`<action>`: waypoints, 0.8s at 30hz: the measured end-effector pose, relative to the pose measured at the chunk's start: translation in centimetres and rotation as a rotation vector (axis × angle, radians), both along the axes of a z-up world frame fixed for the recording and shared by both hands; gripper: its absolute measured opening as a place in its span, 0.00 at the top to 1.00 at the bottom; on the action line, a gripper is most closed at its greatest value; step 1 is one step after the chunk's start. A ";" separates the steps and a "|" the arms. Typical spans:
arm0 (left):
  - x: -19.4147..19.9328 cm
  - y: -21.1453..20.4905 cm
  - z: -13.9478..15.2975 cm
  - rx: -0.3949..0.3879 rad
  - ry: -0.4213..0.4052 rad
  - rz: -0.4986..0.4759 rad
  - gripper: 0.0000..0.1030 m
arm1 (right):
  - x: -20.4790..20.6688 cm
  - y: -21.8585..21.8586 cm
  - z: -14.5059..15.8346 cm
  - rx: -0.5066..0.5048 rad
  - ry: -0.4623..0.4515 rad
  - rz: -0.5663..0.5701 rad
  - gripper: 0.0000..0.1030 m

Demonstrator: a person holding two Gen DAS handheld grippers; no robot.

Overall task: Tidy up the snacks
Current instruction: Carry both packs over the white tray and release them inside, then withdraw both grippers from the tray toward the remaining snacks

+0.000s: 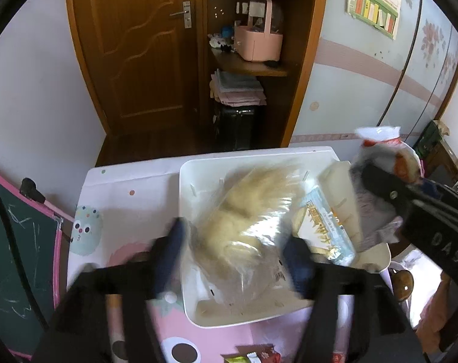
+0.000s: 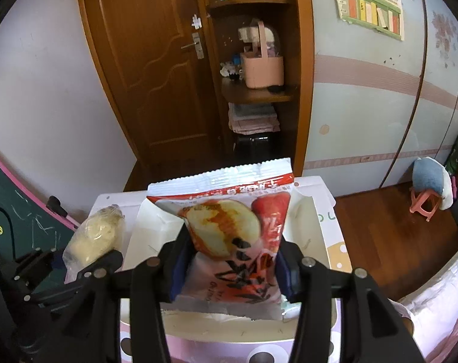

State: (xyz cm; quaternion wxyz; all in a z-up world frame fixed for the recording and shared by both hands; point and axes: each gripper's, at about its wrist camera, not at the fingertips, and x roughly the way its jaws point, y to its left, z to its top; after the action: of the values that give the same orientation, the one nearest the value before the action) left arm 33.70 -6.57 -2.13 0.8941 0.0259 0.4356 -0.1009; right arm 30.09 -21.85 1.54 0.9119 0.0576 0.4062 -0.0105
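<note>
White bin (image 1: 186, 211) — blue-wrapped snack (image 1: 328, 227) inside | our left gripper (image 1: 235, 251) pinches clear bag (image 1: 244, 220) | our right gripper (image 2: 232, 260) pinches red-white packet (image 2: 229, 227)

Left claw (image 1: 238, 260): both fingers closed against the sides of a clear bag, motion-blurred, pointing forward and down. Right claw (image 2: 232, 260): fingers clamped on the lower half of a red-and-white packet, held upright, raised.

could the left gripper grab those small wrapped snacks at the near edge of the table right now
Probably not yet: the left gripper is shut on the clear bag of pale snacks over the white bin; the small wrapped snacks sit unobstructed below it.
</note>
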 end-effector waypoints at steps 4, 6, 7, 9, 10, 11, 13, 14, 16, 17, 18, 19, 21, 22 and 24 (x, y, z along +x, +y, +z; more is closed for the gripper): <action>-0.1 0.3 0.2 0.010 -0.045 0.015 0.10 | 0.5 0.3 -0.9 -0.013 0.030 0.014 0.44; 0.0 0.4 0.0 0.006 -0.033 0.009 0.10 | 0.5 0.2 -1.1 -0.006 0.030 0.009 0.42; 0.1 0.5 -0.1 -0.002 -0.020 0.009 0.10 | 0.6 0.1 -1.1 -0.007 0.030 0.003 0.41; 0.1 0.6 -0.4 -0.008 -0.006 0.010 0.10 | 0.5 0.0 -1.2 -0.003 0.026 -0.001 0.39; 0.1 0.8 -0.5 -0.011 -0.003 0.013 0.10 | 0.5 0.0 -1.1 0.000 0.024 0.001 0.38; 0.0 0.8 -0.5 -0.012 -0.002 0.014 0.10 | 0.4 0.1 -1.1 -0.001 0.024 0.002 0.37; -0.3 0.8 -0.5 -0.011 -0.003 0.013 0.10 | 0.4 0.3 -1.0 -0.006 0.023 0.007 0.37; -0.5 0.8 -0.5 -0.010 -0.005 0.010 0.10 | 0.2 0.4 -1.0 -0.008 0.022 0.009 0.37; -1.0 0.9 -0.4 -0.008 -0.005 0.002 0.10 | -0.1 0.6 -1.0 -0.012 0.023 0.020 0.37; -1.3 1.0 -0.3 -0.006 -0.008 -0.002 0.10 | -0.1 0.7 -1.1 -0.013 0.025 0.025 0.37; -1.7 1.0 -0.1 -0.002 -0.014 -0.007 0.10 | -0.3 0.8 -1.1 -0.013 0.028 0.035 0.37; -2.0 1.0 0.1 0.001 -0.019 -0.011 0.10 | -0.4 0.9 -1.1 -0.013 0.030 0.042 0.37; -2.9 1.1 0.4 0.010 -0.030 -0.019 0.10 | -0.9 1.2 -0.9 -0.019 0.033 0.054 0.37; -3.3 1.1 0.6 0.012 -0.034 -0.022 0.10 | -1.2 1.3 -0.8 -0.018 0.031 0.057 0.37; -4.2 1.2 1.1 0.012 -0.042 -0.030 0.10 | -2.0 1.5 -0.4 -0.012 0.028 0.070 0.37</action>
State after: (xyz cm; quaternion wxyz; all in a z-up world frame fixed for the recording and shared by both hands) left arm 29.53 -5.36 -1.02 0.9013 0.0397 0.4169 -0.1110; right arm 28.13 -20.35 1.13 0.9063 0.0379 0.4205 0.0181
